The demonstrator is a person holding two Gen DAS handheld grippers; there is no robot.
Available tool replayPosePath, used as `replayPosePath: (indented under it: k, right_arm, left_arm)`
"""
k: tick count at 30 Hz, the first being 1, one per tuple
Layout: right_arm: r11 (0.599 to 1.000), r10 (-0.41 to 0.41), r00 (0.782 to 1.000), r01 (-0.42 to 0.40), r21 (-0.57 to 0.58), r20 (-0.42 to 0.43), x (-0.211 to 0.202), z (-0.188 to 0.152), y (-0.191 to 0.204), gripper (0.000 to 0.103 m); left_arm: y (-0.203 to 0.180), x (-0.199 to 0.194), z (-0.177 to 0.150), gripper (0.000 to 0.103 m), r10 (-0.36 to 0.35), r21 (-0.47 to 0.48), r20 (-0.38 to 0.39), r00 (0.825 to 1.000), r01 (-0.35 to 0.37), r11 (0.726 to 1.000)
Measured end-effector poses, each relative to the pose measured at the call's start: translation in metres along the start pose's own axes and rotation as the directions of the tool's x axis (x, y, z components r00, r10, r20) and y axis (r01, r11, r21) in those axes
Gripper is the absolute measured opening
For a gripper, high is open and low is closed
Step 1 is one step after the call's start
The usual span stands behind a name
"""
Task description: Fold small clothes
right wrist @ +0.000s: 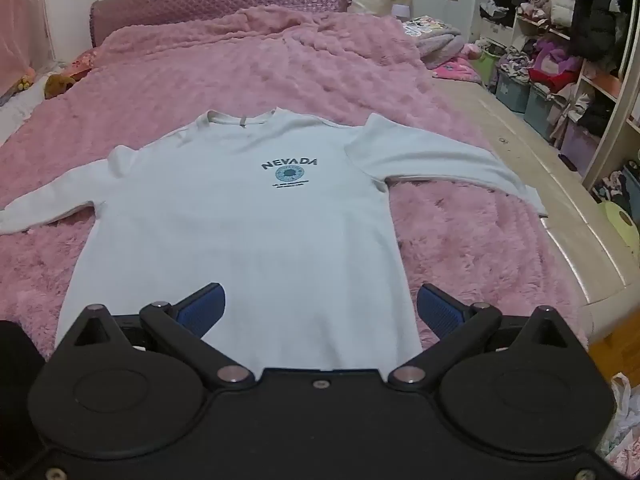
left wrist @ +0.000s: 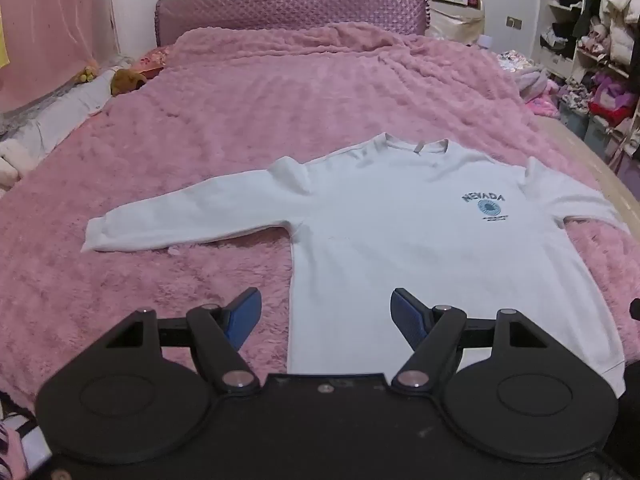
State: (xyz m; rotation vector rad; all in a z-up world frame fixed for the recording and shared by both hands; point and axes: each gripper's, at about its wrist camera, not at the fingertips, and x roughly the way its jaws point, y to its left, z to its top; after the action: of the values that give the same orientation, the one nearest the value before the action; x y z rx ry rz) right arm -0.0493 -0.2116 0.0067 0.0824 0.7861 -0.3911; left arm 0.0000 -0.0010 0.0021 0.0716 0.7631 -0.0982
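Both sets of jaws stand wide apart with nothing between them: the left gripper [left wrist: 326, 312] hangs over the sweatshirt's left side seam near the hem, the right gripper [right wrist: 320, 308] over the hem nearer its right side.

Beyond them the white sweatshirt [right wrist: 240, 232] lies flat, front up, on the pink blanket [left wrist: 160, 280] at the near end of the bed, hem toward the grippers and collar [left wrist: 416, 144] away. The left sleeve [left wrist: 180, 216] stretches out toward the bed's left edge; the right sleeve [right wrist: 440, 156] reaches toward the right edge, its cuff close to the bare mattress border [right wrist: 520, 152]. Farther off sits the quilted headboard [left wrist: 288, 4].

No fold looks begun. A sound start would likely be the sleeves: each gripper should pinch only the cuff, clear of the fluffy blanket, and lay it across the chest so the side edges run straight. The shoulders bunch slightly and may need smoothing first.
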Motion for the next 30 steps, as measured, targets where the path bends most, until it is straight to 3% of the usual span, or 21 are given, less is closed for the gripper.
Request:
replayPosePath:
  k: [22, 30]
  right_arm:
    - [0.997, 0.062, 0.997, -0.064, -0.032, -0.042, 0.01, -0.003, 0.015, 0.1]
    - [0.999, 0.039, 0.998, -0.04, -0.022, -0.044, 0.012, -0.007, 0.016, 0.1]
  left_arm:
    - [0.001, 0.006, -0.002, 0.073, -0.009, 0.008, -0.016, 1.0, 0.01, 1.0]
    - [0.001, 0.008, 0.0, 0.073, -0.031, 0.022, -0.023, 0.999, 0.031, 0.999]
